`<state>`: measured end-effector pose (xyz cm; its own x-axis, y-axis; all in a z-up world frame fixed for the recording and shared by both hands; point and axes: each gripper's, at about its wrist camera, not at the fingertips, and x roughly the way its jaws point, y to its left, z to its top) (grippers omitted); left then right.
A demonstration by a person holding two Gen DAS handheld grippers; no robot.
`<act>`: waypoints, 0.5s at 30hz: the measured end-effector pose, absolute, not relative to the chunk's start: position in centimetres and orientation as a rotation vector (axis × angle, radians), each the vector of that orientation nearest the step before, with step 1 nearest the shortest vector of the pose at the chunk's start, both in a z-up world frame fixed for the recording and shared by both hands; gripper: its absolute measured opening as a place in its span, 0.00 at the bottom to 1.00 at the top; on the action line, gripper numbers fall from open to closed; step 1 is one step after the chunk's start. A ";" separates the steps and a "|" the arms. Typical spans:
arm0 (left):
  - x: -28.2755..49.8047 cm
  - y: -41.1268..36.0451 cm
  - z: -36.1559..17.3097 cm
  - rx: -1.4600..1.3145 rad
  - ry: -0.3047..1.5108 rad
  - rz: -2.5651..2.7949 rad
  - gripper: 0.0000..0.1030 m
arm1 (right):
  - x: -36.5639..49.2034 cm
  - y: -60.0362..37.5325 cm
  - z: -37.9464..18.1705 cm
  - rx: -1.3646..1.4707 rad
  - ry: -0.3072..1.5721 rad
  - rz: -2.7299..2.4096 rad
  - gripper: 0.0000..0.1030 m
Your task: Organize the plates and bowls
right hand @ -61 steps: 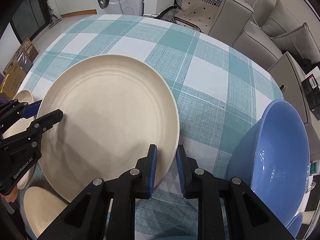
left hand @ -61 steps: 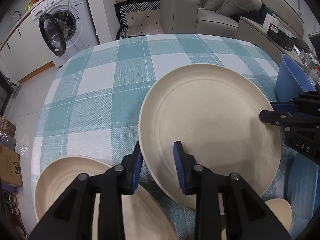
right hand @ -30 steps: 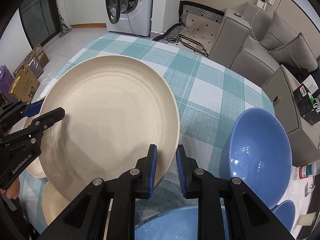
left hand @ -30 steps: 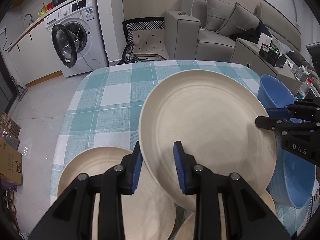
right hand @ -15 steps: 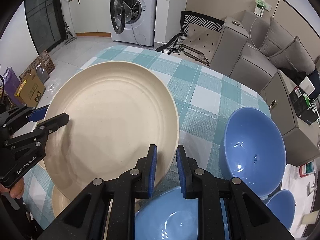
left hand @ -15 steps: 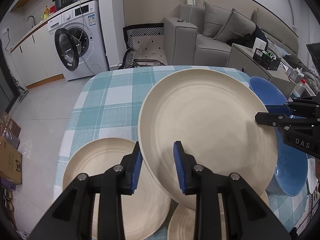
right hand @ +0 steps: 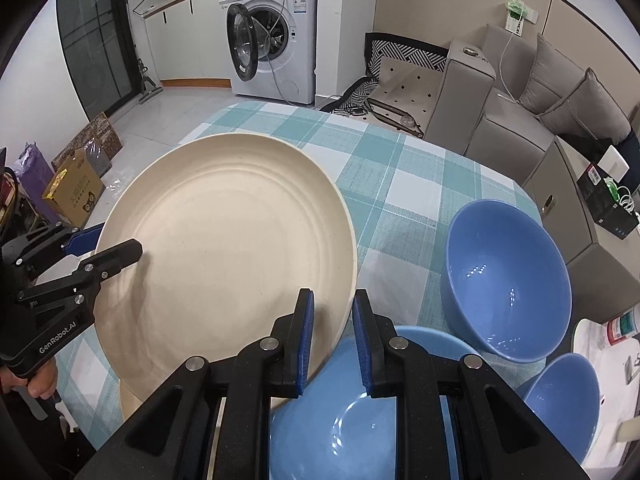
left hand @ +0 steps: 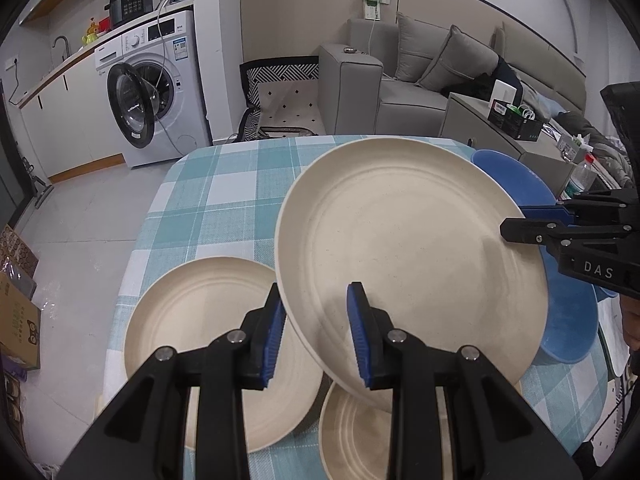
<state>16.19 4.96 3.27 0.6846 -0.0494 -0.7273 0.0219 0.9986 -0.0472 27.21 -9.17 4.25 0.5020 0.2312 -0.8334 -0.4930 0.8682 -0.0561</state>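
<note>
A large cream plate hangs tilted above the table, held at opposite rims. My left gripper is shut on its left rim. My right gripper is shut on its right rim. Below it, a second cream plate lies on the checked tablecloth, and a smaller cream plate lies partly hidden under the held one. To the right stand a big blue bowl, a nearer blue bowl and a small blue bowl.
A washing machine with its door open stands beyond the table's far left corner. A grey sofa and side cabinet lie behind and to the right. Cardboard boxes sit on the floor at the left. A bottle stands at the right edge.
Both grippers have lifted the large cream plate higher and drawn it back toward the near table edge. The plates and blue bowls below it have come further into view.
</note>
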 end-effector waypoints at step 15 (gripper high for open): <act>13.0 5.4 3.7 -0.056 0.790 -0.047 0.28 | 24.1 -9.9 4.8 -0.267 0.916 0.492 0.19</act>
<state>13.00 5.38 3.70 0.7032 -0.0627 -0.7082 0.0211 0.9975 -0.0675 24.10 -9.93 4.78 0.5096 0.2921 -0.8093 -0.5139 0.8577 -0.0141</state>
